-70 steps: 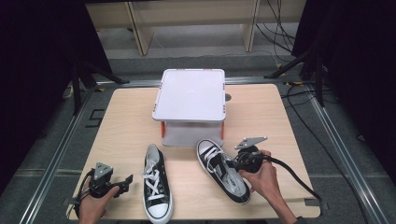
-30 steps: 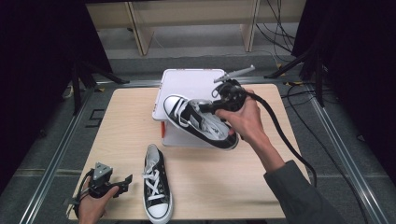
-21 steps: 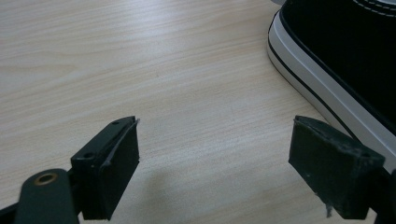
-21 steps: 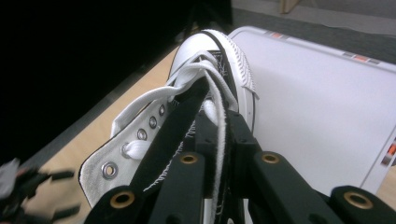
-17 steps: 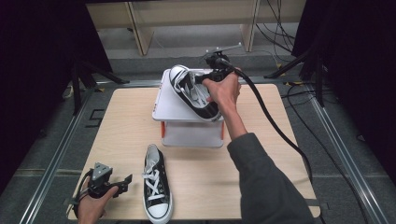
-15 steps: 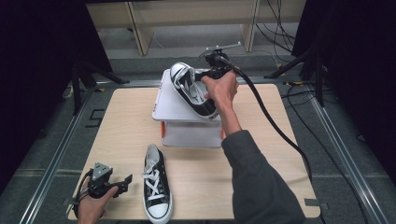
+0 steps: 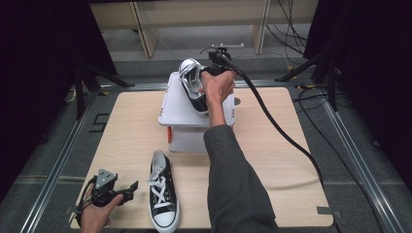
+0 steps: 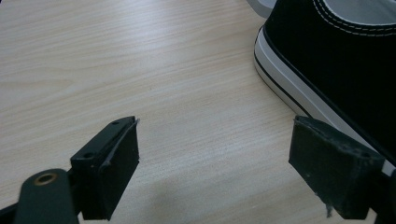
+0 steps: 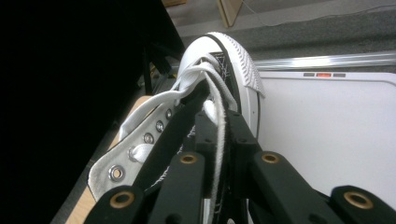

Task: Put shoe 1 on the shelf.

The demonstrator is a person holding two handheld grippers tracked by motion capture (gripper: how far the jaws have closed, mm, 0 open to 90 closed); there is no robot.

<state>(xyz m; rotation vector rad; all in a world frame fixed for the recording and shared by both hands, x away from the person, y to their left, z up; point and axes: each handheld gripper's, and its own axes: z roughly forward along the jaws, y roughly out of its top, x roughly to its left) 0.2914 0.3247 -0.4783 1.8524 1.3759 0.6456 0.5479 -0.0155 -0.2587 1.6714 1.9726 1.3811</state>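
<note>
Over the white box (image 7: 187,104), the outstretched right gripper (image 9: 215,126) pinches a sneaker's (image 7: 193,87) lace (seen close up); left gripper (image 8: 212,170) rests open.

High overview; two close tong-mounted views, perhaps sharing shoes (image 7: 163,194).

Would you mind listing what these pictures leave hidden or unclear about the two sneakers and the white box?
- Held sneaker: in the high view the hand covers the right gripper; whether its sole touches the white box is unclear.
- Table sneaker: cut off by the frame edges in the left gripper view.
- White box: contents hidden by its lid.
</note>
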